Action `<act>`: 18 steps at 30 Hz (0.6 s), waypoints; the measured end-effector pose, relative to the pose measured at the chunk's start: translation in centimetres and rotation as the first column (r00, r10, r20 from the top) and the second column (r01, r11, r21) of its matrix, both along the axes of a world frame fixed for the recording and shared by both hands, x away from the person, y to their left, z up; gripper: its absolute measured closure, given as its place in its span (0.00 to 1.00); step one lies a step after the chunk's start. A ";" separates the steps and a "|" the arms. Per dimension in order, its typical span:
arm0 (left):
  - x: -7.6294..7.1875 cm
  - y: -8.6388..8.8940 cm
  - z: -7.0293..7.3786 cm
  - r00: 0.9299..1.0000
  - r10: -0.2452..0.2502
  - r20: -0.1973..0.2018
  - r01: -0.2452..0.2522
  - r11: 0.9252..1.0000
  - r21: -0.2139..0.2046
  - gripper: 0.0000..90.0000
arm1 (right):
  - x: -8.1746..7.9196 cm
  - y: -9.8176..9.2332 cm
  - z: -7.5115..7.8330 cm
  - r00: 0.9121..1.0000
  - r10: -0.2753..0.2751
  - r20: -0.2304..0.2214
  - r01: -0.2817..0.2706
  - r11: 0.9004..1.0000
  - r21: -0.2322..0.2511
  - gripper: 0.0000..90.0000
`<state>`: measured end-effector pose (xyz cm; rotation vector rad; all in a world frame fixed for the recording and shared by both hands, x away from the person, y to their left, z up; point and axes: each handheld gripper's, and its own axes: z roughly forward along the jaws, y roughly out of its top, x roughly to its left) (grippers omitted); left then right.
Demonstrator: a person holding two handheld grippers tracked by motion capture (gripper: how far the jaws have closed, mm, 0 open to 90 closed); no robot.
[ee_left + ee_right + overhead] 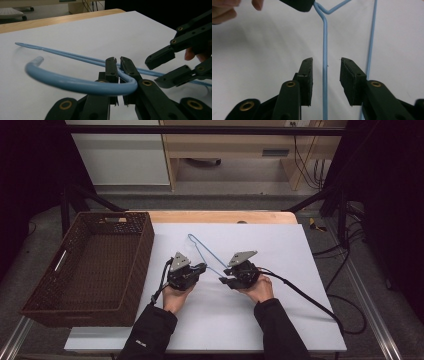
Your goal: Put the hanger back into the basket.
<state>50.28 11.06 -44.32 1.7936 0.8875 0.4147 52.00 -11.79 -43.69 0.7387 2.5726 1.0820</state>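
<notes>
Even overhead light falls on the white table (280, 320), while the far and side surroundings stay dark. Shadows are soft. In the gripper views, near parts blur and corners dim.

One blue wire hanger (206, 255) — one wicker basket (90, 265) — two grippers.

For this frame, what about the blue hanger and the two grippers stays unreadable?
- High view: the hanger is thin; its parts near the left gripper and right gripper are hidden by their bodies.
- Left gripper view: the hook is blurred, and the jaws cover the clamped wire.
- Right gripper view: the wire is cut off at the bottom edge.
</notes>
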 end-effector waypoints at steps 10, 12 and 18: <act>-0.1 -0.5 0.1 1.000 -0.005 0.004 0.005 1.000 0.018 0.94 | 0.2 0.7 -0.6 1.000 -0.011 -0.013 0.010 0.999 -0.040 0.96; -0.1 -0.4 0.2 1.000 -0.009 0.006 0.009 1.000 0.022 0.94 | 0.2 0.6 -0.5 1.000 -0.015 -0.016 0.014 0.999 -0.040 0.97; -0.7 0.1 0.9 0.999 -0.046 0.027 0.046 0.999 0.021 0.81 | 0.2 0.3 -0.1 1.000 -0.023 -0.021 0.022 1.000 -0.012 0.97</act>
